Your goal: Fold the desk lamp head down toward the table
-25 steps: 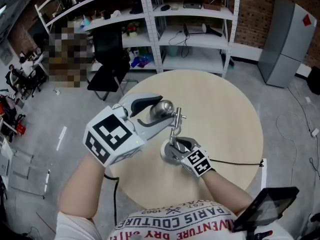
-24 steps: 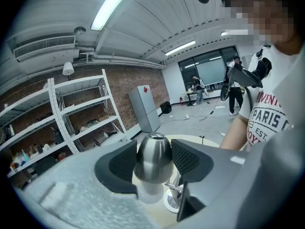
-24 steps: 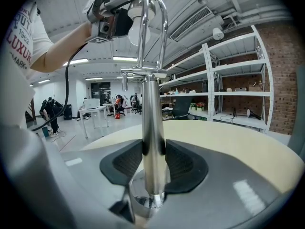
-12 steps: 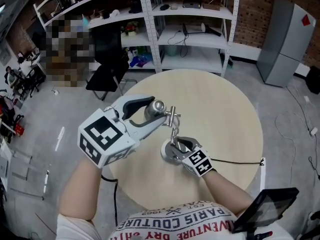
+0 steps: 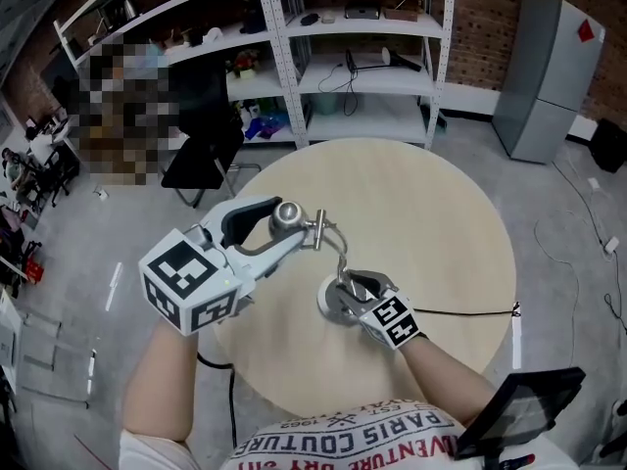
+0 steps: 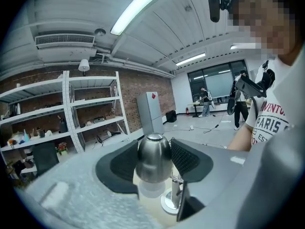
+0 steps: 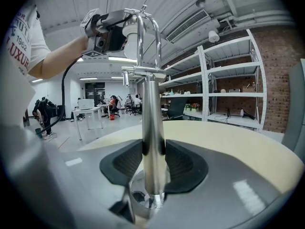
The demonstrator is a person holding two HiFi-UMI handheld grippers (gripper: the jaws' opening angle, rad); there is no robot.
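Gripping the lamp head (image 5: pixel 287 213), the left gripper (image 6: pixel 153 152) has both black pads pressed on the sides of the rounded metal shade. The shade's capped end points away from the gripper and its white bulb end faces back toward it. The head is held up in the air, well above the surface (image 5: pixel 441 213) and out to the left of the post (image 7: pixel 153 123).

The right gripper (image 7: pixel 154 163) is closed on that upright chrome post, with its pads on either side low down, just above the round base (image 5: pixel 331 304). At the top of the post a crossbar joint carries a thin wire bracket (image 7: pixel 143 25) that arches over to the head.

The lamp stands on the near half of the round, pale wooden surface, close to the person. A black cord (image 5: pixel 460 315) runs from the base to the right edge. Beyond the surface are white shelves (image 5: pixel 353 62), a black chair (image 5: pixel 201 155) and a grey fridge (image 5: pixel 549 71) by a brick wall.
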